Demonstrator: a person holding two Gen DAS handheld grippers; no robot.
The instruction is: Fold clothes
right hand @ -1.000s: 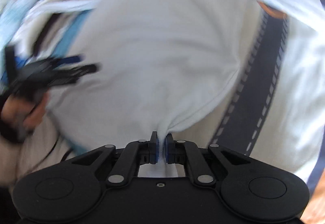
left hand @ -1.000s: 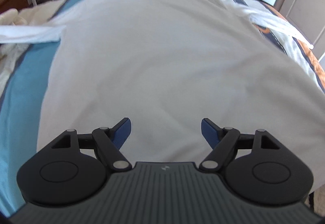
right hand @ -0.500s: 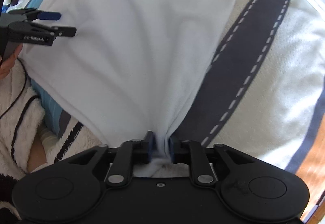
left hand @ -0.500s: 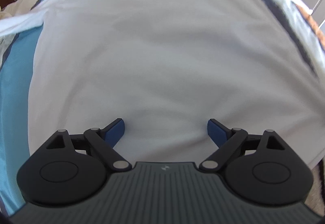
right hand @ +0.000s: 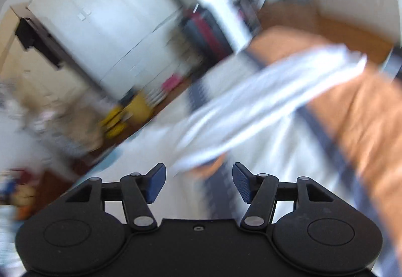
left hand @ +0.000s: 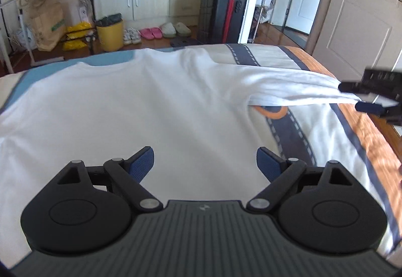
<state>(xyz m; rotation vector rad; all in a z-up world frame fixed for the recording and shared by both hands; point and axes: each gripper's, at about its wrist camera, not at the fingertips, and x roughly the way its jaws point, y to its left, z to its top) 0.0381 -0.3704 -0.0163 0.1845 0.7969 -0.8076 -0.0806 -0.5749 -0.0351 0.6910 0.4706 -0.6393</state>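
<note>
A white T-shirt [left hand: 140, 111] lies spread flat on the bed, its collar toward the far edge. My left gripper [left hand: 204, 164] hovers over the shirt's near part, open, with nothing between its blue pads. The shirt's right sleeve [left hand: 289, 86] stretches out to the right over the patterned bedspread. My right gripper [left hand: 350, 97] comes in from the right edge, at the sleeve's tip. In the blurred right wrist view its jaws [right hand: 198, 181] are opening with no cloth pressed between them; the sleeve [right hand: 263, 96] runs slantwise just ahead.
The bedspread [left hand: 326, 141] has blue, cream, orange and dark road-pattern bands. Past the bed's far edge stand a black suitcase [left hand: 223, 15], a yellow bin [left hand: 110, 34], slippers, bags and white cupboards. An open doorway is at the right.
My right gripper let go of the pinched shirt edge, opened, rolled and swung over to the sleeve. My left gripper widened slightly and moved toward the shirt's right side, now showing the collar and room.
</note>
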